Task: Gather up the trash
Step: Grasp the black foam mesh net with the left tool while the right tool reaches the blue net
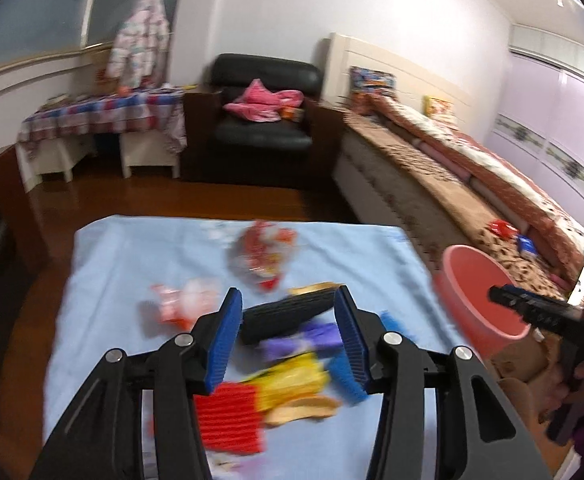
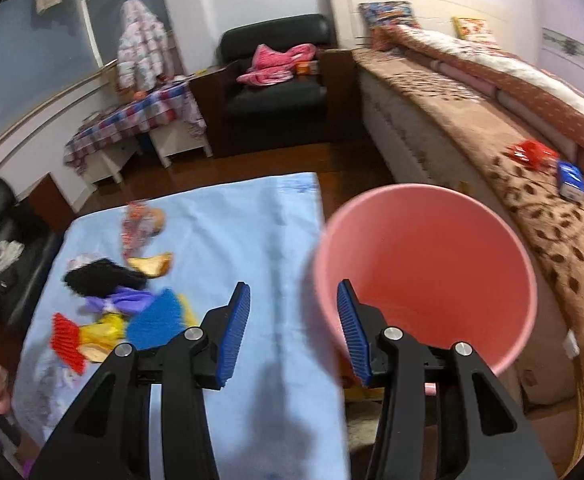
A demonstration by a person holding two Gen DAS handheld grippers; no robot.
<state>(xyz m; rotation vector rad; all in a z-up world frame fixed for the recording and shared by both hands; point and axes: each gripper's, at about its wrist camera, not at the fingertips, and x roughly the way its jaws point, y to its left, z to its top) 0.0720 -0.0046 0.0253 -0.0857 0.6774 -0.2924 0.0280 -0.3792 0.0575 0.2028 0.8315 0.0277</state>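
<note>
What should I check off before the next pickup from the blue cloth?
1. Left gripper open and empty: ok, nothing between the pads.
2. Right gripper open and empty: ok.
3. Pink bin within view, mouth unobstructed: ok; it looks empty.
4. Trash remaining on the blue cloth: ok, red wrapper, black piece and the colourful pile are still there.
5. Left gripper lined up over one item: cannot tell, the picture is blurred.
6. Bin standing steady: cannot tell, its base is hidden.
</note>
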